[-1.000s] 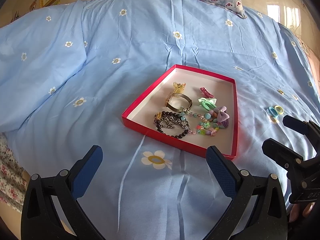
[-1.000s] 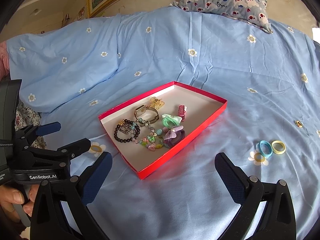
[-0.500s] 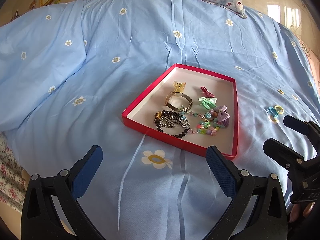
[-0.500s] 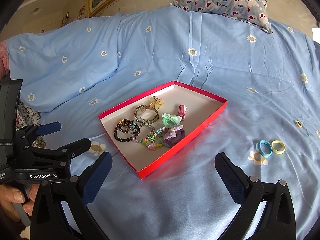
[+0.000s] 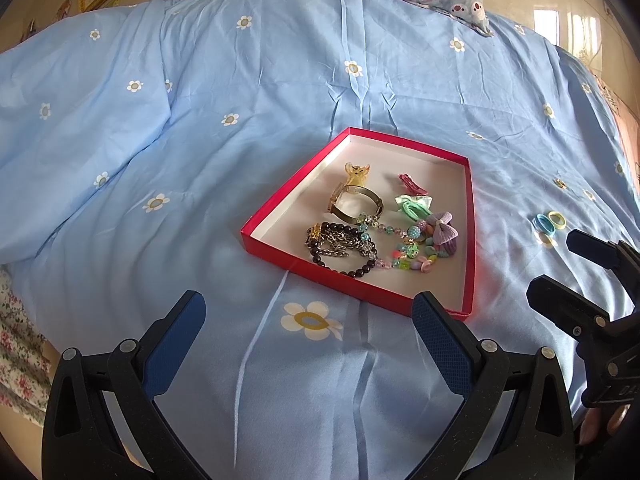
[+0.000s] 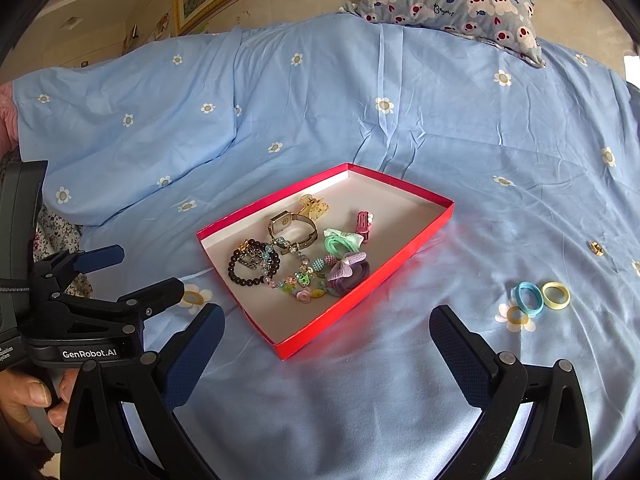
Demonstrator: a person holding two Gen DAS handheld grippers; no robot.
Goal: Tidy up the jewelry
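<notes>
- Left gripper [image 5: 308, 316]: black frame, blue pads, jaws spread wide and holding nothing; it hovers above the blue daisy-print bedsheet [image 5: 240, 92].
- Right gripper [image 6: 326, 330]: jaws likewise spread, nothing between them.
- Shallow red cardboard tray with a white floor [image 6: 416, 236]: lies at 12 o'clock from both grippers and already holds a dark beaded bracelet [image 6: 250, 264], a gold-toned watch [image 6: 294, 226], a purple bow hair tie [image 6: 348, 268] and other small pieces.
- Loose items: a light-blue elastic ring [image 6: 529, 298] and a pale-yellow elastic ring [image 6: 556, 295] lie touching on the sheet, well outside the tray.
- Deciding relation: from the right gripper the pair sits at about 1 o'clock, near its right finger; from the left gripper it is farther, beyond the tray.
- Judgement: the right gripper is better placed for the pick.
</notes>
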